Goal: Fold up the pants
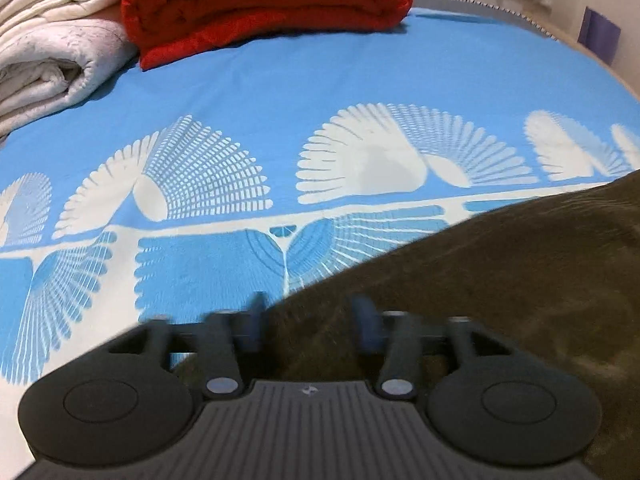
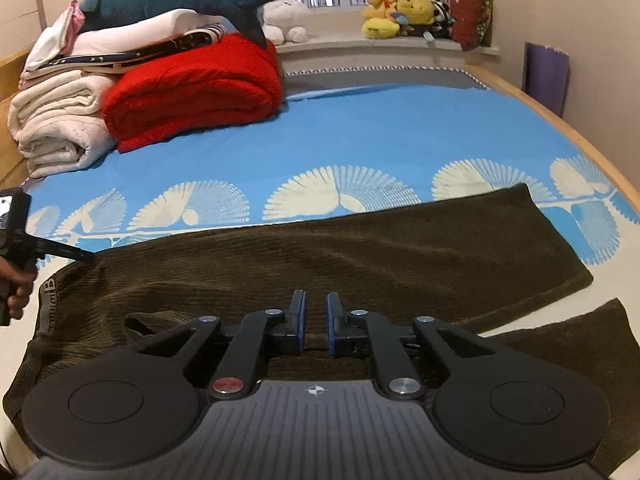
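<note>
Fingers of your right tool (image 2: 316, 320) stand nearly together at the lower middle of the right wrist view, with only a narrow gap between the blue pads; nothing visible is pinched there, and the dark brown pants (image 2: 320, 252) lie just beyond the tips. Your left tool (image 1: 310, 322) is blurred at the bottom of its own view, fingers apart, with the edge of the pants between them; the pads do not press on the cloth. In the right view, that left tool shows at the far left edge, in your hand (image 2: 18, 284), by the waistband. The pants are spread across the lower half of the frame on the blue bedsheet (image 2: 380, 128). A folded red blanket (image 2: 192, 88) sits at upper left, beside a stack of white blankets (image 2: 56, 128).
</note>
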### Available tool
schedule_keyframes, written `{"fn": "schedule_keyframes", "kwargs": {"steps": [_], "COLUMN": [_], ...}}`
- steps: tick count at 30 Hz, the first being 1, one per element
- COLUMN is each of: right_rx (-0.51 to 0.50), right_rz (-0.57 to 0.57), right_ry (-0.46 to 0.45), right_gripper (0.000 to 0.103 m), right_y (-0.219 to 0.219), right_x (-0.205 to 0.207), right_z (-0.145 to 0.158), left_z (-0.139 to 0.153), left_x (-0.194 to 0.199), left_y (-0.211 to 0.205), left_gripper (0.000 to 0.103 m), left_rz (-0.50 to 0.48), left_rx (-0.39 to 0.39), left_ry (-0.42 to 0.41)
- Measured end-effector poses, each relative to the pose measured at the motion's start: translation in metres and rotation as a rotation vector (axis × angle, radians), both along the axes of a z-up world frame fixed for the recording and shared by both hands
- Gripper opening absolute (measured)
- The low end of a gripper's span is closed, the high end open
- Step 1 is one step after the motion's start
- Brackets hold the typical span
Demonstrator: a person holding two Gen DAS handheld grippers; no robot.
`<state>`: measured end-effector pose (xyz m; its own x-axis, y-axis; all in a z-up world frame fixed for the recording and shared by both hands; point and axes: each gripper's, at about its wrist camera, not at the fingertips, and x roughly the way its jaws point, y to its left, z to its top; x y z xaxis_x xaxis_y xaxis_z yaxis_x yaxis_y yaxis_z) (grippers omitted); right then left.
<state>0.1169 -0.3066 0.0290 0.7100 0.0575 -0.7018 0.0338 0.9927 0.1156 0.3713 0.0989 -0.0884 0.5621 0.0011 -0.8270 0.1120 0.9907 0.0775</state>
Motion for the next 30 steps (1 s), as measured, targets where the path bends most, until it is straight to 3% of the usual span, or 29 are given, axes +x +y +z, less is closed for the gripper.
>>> {"fn": "schedule_keyframes", "kwargs": {"steps": [6, 7, 8, 10, 13, 15, 19, 22, 26, 30], "right_rx": [-0.009, -0.016, -0.017, -0.017, -0.028, -0.032, -0.033, -0.026, -0.013, -0.003], "right_rz": [-0.003, -0.006, -0.009, -0.016, -0.024, -0.029, -0.044, -0.056, -0.066, -0.085], "right_ry": [0.010, 0.015, 0.021, 0.029, 0.038, 0.041, 0.052, 0.052, 0.051, 0.051], "right_gripper": [0.011, 0.011, 0.011, 0.011, 0.011, 0.011, 0.011, 0.011, 0.011, 0.011], "right_y": [-0.008, -0.009, -0.011, -0.013, -0.015, -0.016, -0.014, -0.012, -0.010, -0.011], "right_x": [0.009, 0.011, 0.013, 0.015, 0.016, 0.016, 0.014, 0.007, -0.007, -0.020], "right_z": [-0.005, -0.006, -0.008, -0.010, -0.012, -0.013, -0.015, -0.014, -0.013, -0.011], "left_z": [-0.025, -0.029, -0.031, -0.028, -0.016, 0.004, 0.062, 0.090, 0.092, 0.061], "left_x": [0.020, 0.018, 0.013, 0.003, -0.021, -0.039, -0.098, -0.166, -0.242, -0.269], "left_y": [-0.009, -0.012, -0.016, -0.030, -0.058, -0.068, -0.071, -0.074, -0.079, -0.077], "left_gripper": [0.068, 0.061, 0.042, 0.022, 0.013, 0.012, 0.012, 0.011, 0.011, 0.011], "left_rz": [-0.060, -0.074, -0.097, -0.138, -0.203, -0.221, -0.238, -0.280, -0.309, -0.296], "left_rx": [0.036, 0.049, 0.052, 0.107, 0.277, 0.314, 0.258, 0.231, 0.171, 0.099], "left_ry": [0.055, 0.054, 0.037, 0.024, -0.019, -0.058, -0.137, -0.142, -0.088, 0.032]}}
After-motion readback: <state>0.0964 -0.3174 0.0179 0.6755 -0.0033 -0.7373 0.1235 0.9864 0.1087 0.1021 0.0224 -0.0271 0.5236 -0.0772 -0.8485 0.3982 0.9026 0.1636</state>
